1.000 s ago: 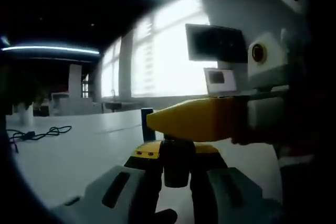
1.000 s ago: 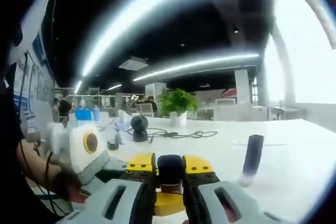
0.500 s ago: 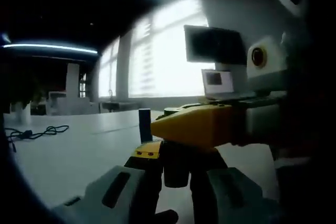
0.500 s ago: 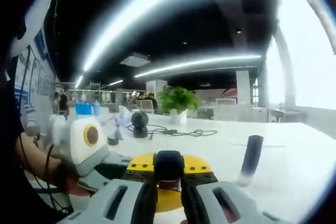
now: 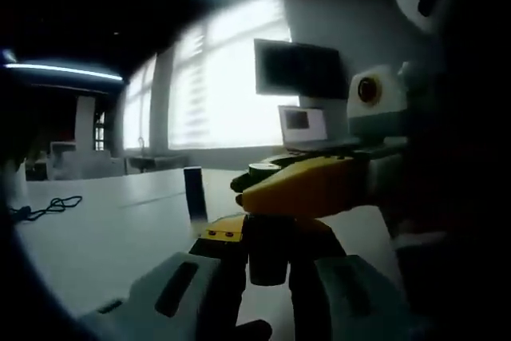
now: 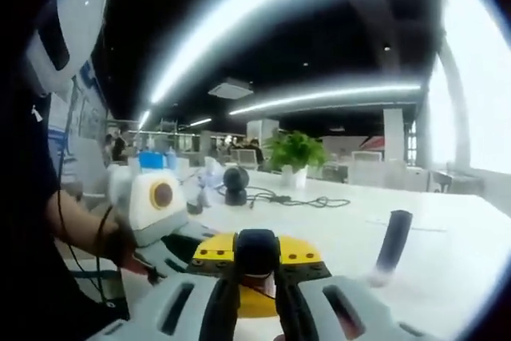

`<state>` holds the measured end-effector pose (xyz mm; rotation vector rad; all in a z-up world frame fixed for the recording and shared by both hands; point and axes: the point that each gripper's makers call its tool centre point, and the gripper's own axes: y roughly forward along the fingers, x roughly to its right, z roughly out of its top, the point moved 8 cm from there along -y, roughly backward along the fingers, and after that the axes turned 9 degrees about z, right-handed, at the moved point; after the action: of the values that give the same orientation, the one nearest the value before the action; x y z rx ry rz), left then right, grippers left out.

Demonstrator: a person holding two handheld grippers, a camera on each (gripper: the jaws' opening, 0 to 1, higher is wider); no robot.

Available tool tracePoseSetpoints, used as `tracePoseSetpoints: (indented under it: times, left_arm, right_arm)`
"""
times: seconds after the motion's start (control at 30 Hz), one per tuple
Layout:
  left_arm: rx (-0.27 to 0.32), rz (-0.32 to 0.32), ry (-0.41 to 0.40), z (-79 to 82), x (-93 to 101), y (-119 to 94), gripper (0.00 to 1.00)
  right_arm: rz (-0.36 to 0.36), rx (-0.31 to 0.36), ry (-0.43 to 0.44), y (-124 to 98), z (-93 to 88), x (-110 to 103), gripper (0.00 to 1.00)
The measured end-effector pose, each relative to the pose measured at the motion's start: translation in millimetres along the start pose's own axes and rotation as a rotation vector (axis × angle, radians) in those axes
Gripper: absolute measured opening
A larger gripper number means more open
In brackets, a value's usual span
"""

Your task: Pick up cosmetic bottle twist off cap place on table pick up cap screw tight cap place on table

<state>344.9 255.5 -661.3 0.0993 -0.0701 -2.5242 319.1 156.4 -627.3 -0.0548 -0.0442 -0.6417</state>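
Left gripper view: left gripper (image 5: 270,257) is clamped on the dark cosmetic bottle (image 5: 268,255), held upright between its jaws.
Right gripper (image 5: 307,185): reaches in from the right, just above the bottle.
Right gripper view: right gripper (image 6: 257,277) pinches the dark cap (image 6: 256,251) at the bottle's top.
Dark tube (image 6: 393,241): stands tilted on the white table (image 6: 335,229), well ahead and right.
Plant (image 6: 295,152): far across the table.
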Motion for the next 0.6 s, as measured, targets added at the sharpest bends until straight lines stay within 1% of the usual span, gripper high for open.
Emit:
tracePoseSetpoints:
  times: [0.13, 0.2, 0.23, 0.27, 0.3, 0.4, 0.47, 0.6]
  left_arm:
    - [-0.004, -0.047, -0.012, -0.6, 4.7, -1, 0.09]
    - [-0.004, -0.064, -0.012, 0.0, 7.9, -1, 0.09]
    - [-0.006, -0.07, -0.013, 0.4, 9.5, -1, 0.09]
    - [-0.002, -0.081, -0.017, 1.5, 11.1, -1, 0.09]
    - [0.0, -0.087, -0.019, 2.4, 12.1, -1, 0.09]
    - [-0.001, -0.103, -0.013, 3.7, 16.2, -2, 0.09]
    - [-0.001, -0.115, -0.013, 4.0, 18.8, -3, 0.09]
    - [-0.007, -0.135, -0.017, 5.0, 21.8, -5, 0.09]
  right_arm:
    - [0.087, 0.002, 0.004, -6, -0.7, 1, 0.11]
    - [0.128, 0.01, -0.026, -9, -0.4, 2, 0.11]
    - [0.14, 0.008, -0.029, -11, -0.2, 2, 0.11]
    - [0.168, 0.022, -0.032, -12, 0.8, 1, 0.11]
    - [0.188, 0.023, -0.015, -13, 0.9, 3, 0.11]
    - [0.251, 0.023, -0.004, -16, 1.0, 4, 0.11]
    - [0.294, 0.025, -0.013, -17, 1.3, 4, 0.11]
    - [0.377, 0.033, 0.02, -18, 1.0, 6, 0.11]
